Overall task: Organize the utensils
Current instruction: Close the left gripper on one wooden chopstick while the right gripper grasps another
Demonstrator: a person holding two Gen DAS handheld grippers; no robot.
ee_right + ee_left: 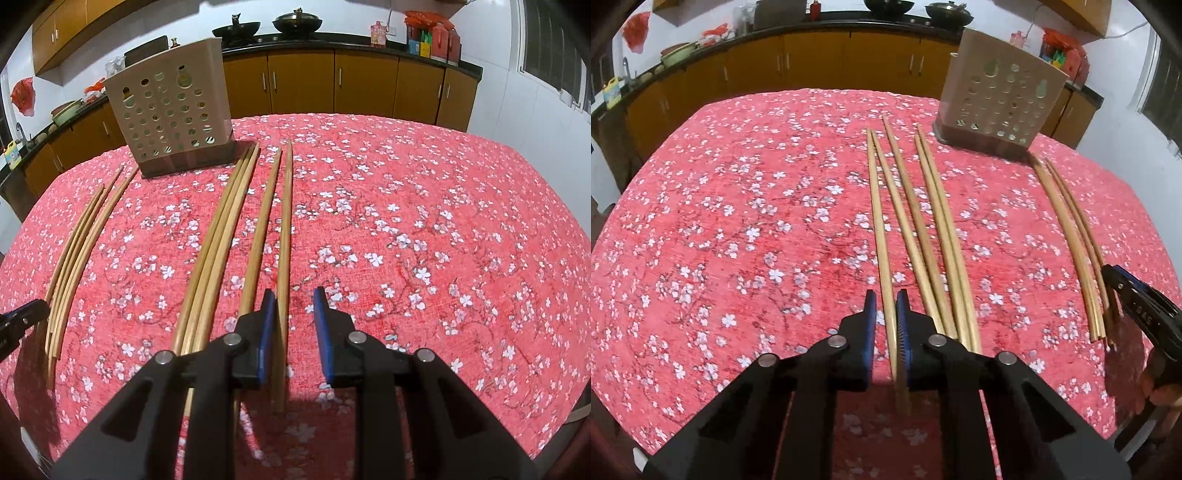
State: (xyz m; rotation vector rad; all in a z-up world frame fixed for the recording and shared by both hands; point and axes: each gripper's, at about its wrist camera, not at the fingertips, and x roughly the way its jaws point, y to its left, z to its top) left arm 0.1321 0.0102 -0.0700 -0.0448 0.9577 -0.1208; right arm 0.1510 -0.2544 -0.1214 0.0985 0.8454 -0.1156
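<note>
Several wooden chopsticks lie lengthwise on the red floral tablecloth (738,221). A beige perforated utensil holder (1001,96) stands at the far side; it also shows in the right wrist view (173,110). My left gripper (886,314) is open, its pads a narrow gap apart around the leftmost chopstick (879,221), which touches the right pad. My right gripper (295,314) is open, with the rightmost chopstick (286,221) between its pads, close to the left one. Another bundle (218,240) lies left of it. The right gripper's tip (1123,288) shows beside a separate group (1067,229).
Dark countertops with yellow-brown cabinets (332,85) run behind the table. Woks (295,22) and boxes (432,37) sit on the counter. The table's right half (443,221) carries only the cloth. The left gripper's tip (22,317) shows at the left edge.
</note>
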